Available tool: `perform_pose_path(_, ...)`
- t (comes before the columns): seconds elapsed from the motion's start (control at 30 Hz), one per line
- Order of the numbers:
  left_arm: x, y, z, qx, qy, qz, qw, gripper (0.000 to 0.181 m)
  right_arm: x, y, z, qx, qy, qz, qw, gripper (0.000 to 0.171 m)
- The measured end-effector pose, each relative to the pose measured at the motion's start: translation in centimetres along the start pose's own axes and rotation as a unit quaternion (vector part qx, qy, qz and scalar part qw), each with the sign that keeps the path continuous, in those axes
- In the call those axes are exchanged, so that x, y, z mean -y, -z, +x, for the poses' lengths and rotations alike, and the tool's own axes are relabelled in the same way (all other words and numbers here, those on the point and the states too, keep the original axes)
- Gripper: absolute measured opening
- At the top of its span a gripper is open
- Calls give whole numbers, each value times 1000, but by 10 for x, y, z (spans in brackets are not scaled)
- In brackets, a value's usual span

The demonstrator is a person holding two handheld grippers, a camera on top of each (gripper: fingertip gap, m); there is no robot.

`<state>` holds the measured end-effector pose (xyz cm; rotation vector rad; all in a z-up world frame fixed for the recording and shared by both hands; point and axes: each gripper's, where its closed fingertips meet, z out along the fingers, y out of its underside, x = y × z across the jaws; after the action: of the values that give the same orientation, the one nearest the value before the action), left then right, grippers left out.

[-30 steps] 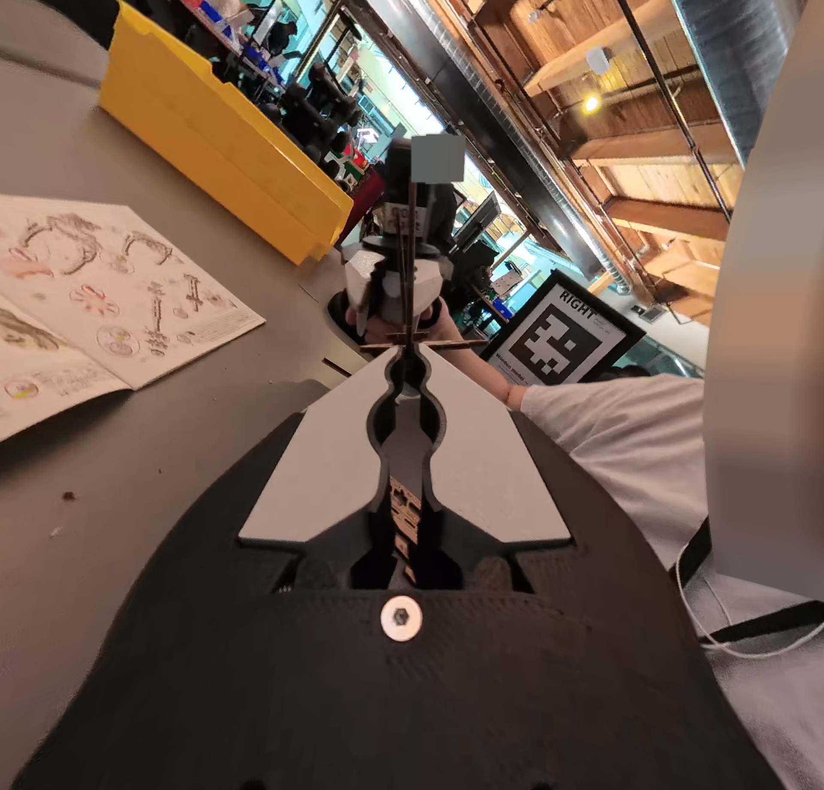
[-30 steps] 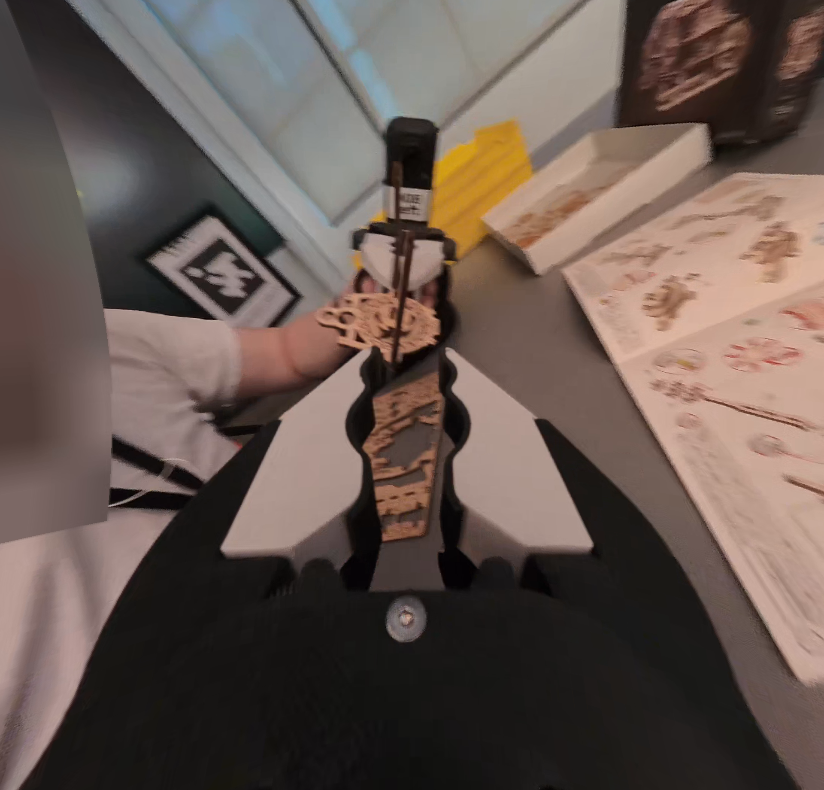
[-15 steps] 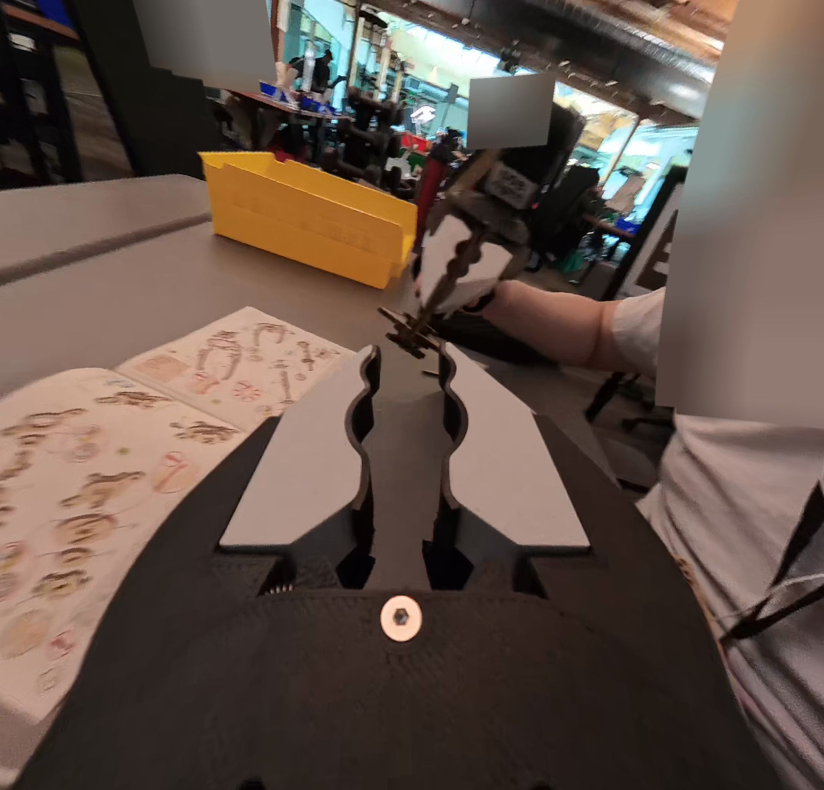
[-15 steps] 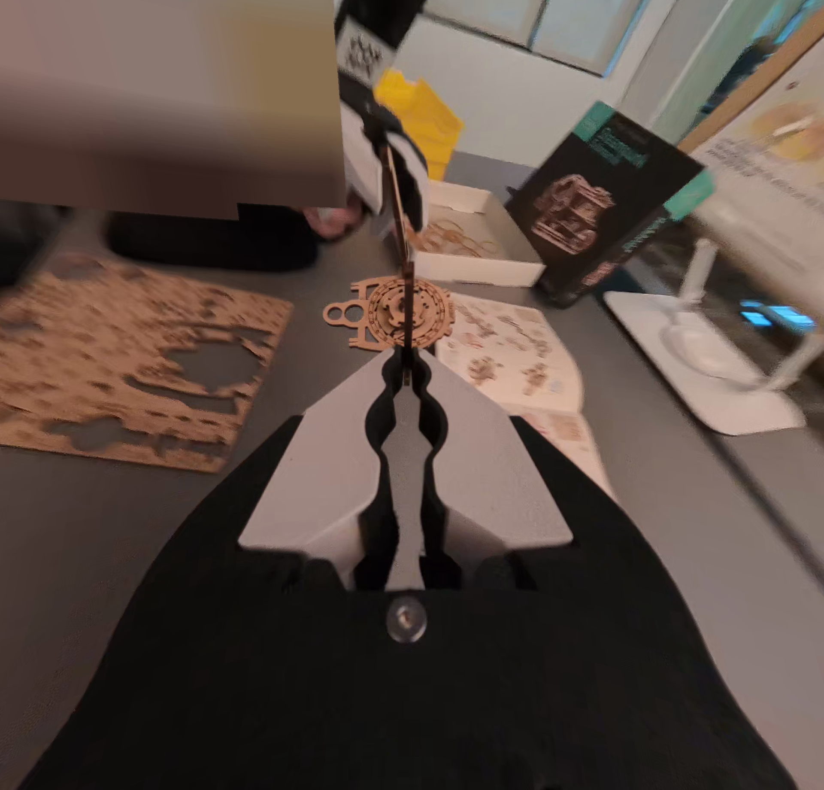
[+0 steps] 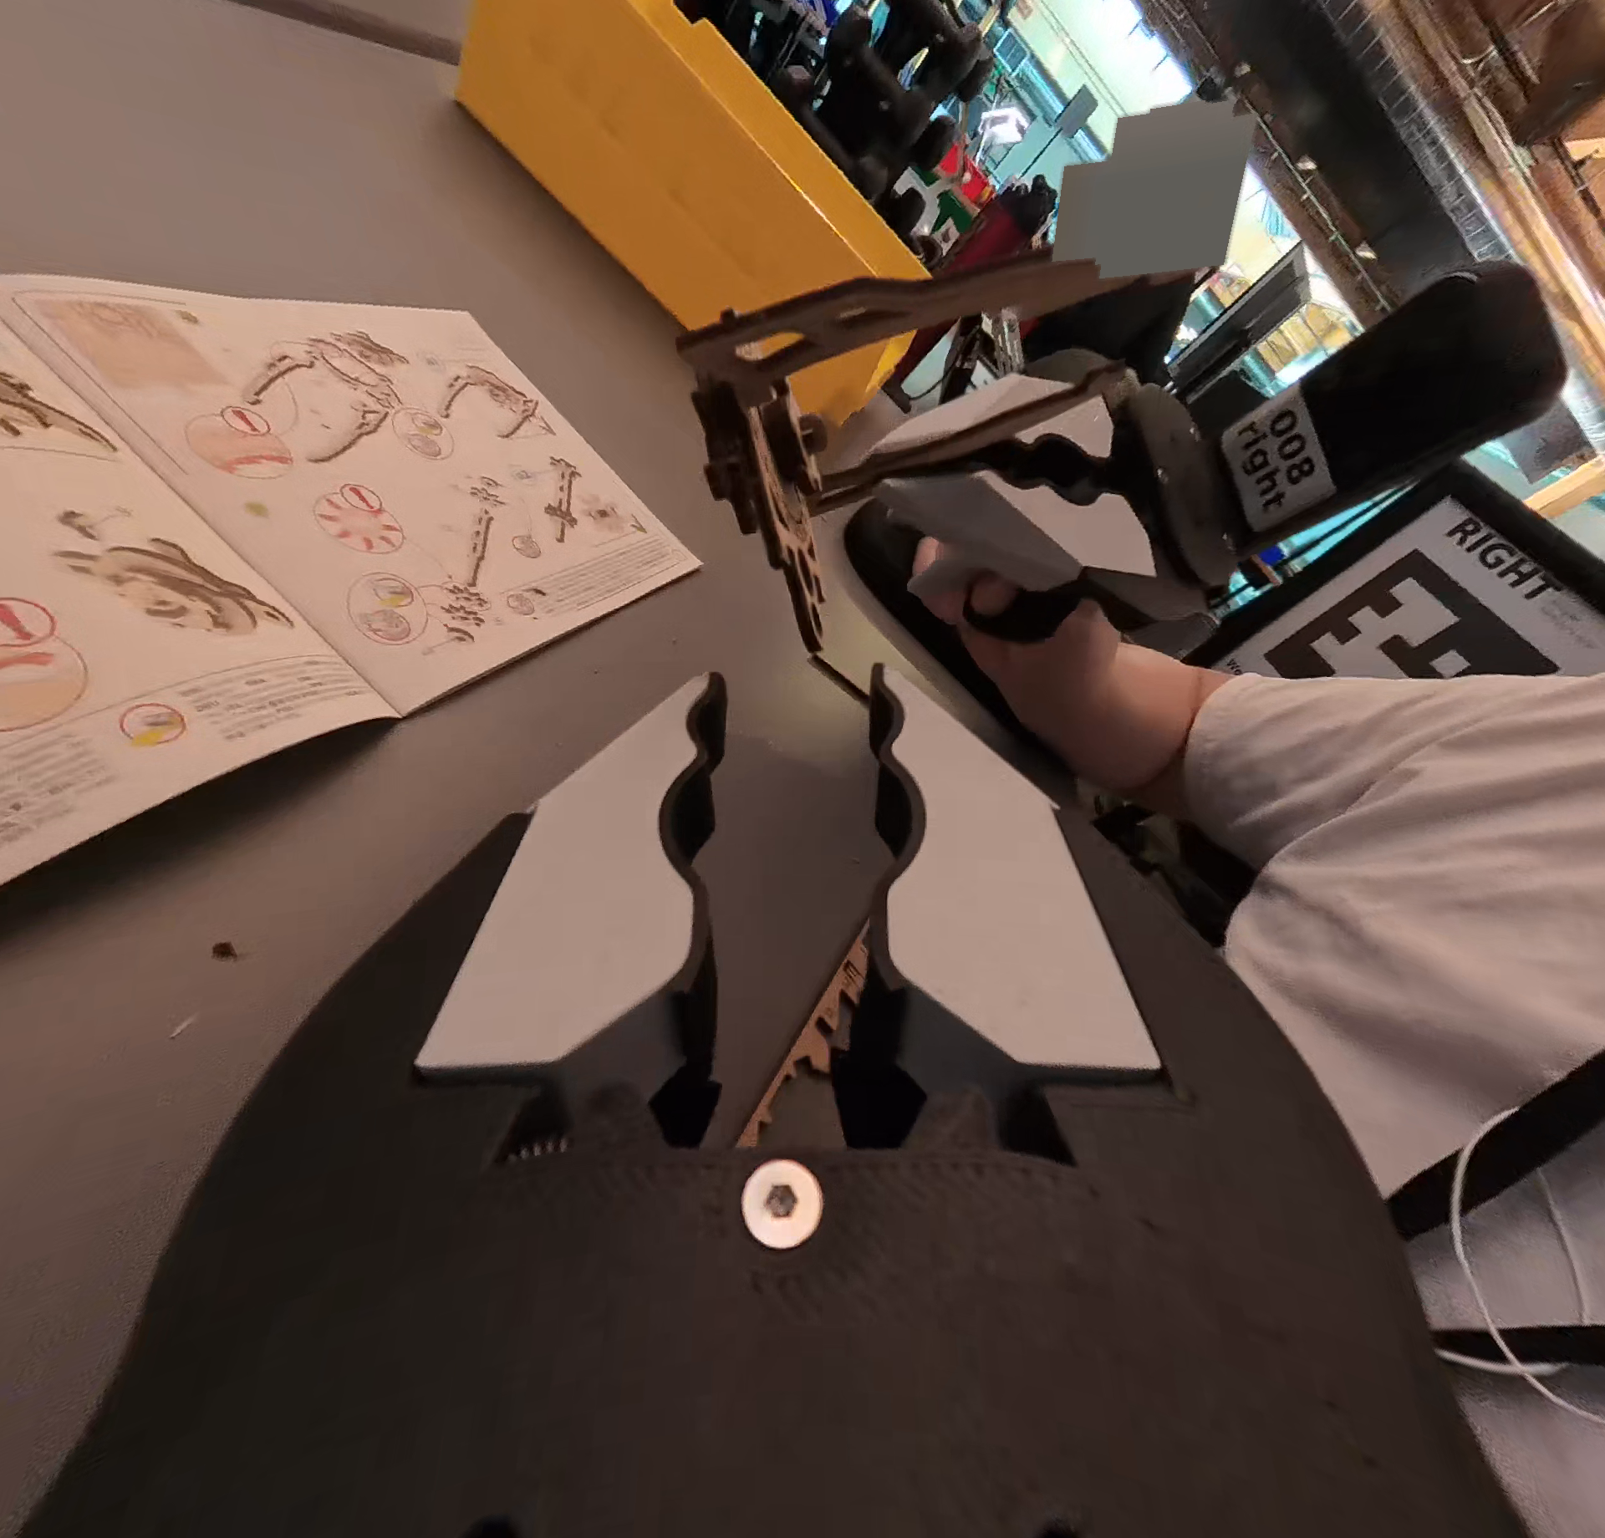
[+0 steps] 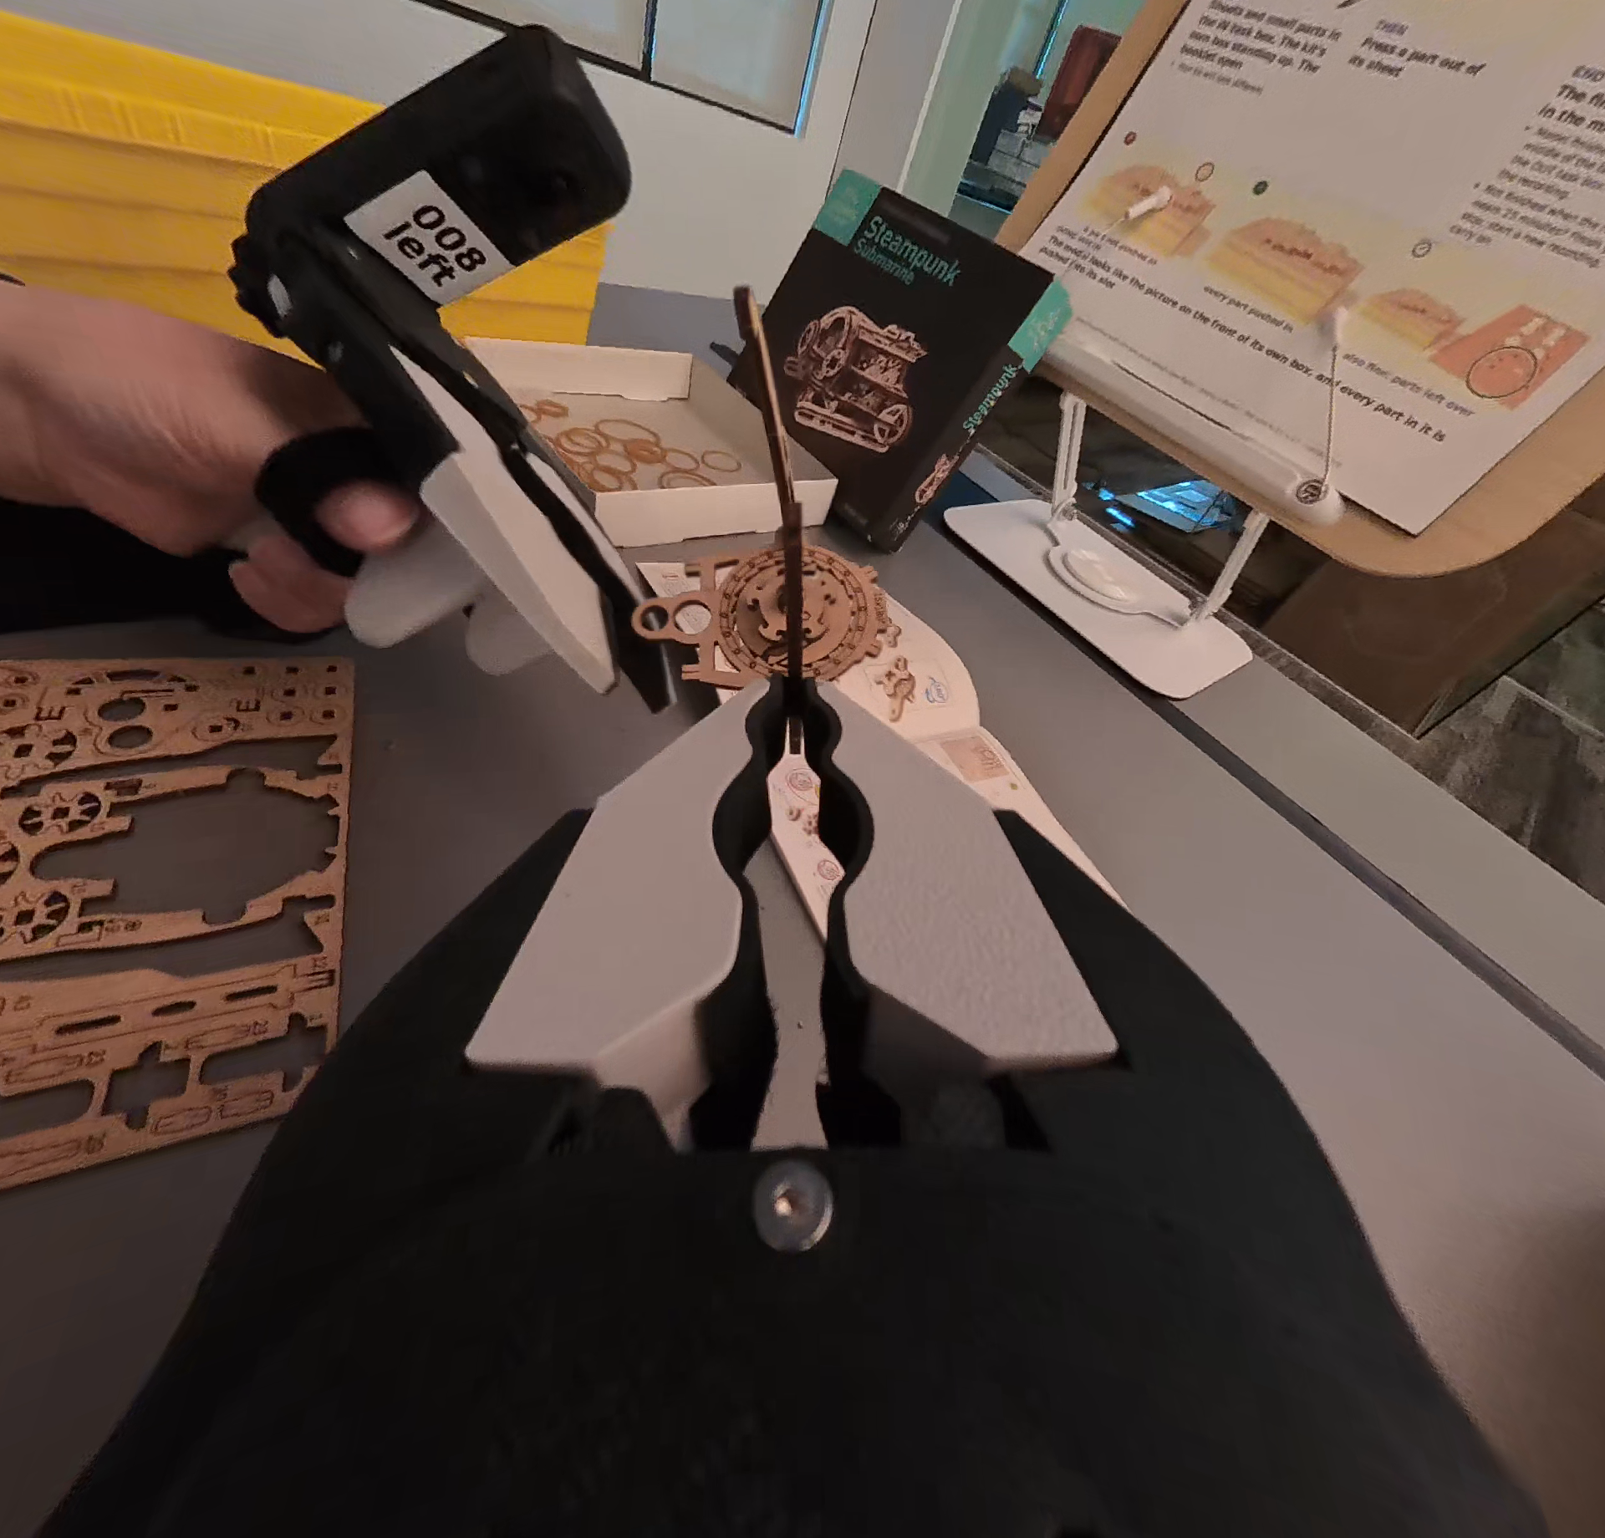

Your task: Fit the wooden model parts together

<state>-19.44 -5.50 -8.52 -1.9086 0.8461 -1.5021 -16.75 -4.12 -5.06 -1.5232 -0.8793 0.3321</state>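
Right wrist view: right tool (image 6: 792,702) clamped on wooden assembly (image 6: 777,602), left tool (image 5: 792,689) agape beside it.

Two tools: left tool (image 5: 792,697), right tool (image 6: 792,697). One wooden assembly (image 6: 764,610) at the right tool's tips. One punched-out plywood sheet (image 6: 165,871) on the desk (image 6: 1216,932), left of the assembly. One open instruction booklet (image 5: 287,524). One white tray (image 6: 660,454) of loose wooden rings behind the assembly. One dark kit box (image 6: 903,367) beside that tray. Yellow bins (image 5: 660,133): number unclear. One instruction board (image 6: 1355,220) on one white stand (image 6: 1120,602), right of the box.
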Motion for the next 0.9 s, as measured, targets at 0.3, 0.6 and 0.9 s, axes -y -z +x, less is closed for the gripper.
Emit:
perform_pose_path(0.3,17,8,6,-23,-26,46,998,5,0,-3,-6,16,-32,12,999,1)
perform_pose_path(0.6,18,31,4,-28,-72,-6,997,0,-16,5,-46,195,20,-22,980,24)
perform_pose_path(0.9,-32,40,-3,-39,-135,-302,943,0,-32,15,-14,253,-74,-62,963,25)
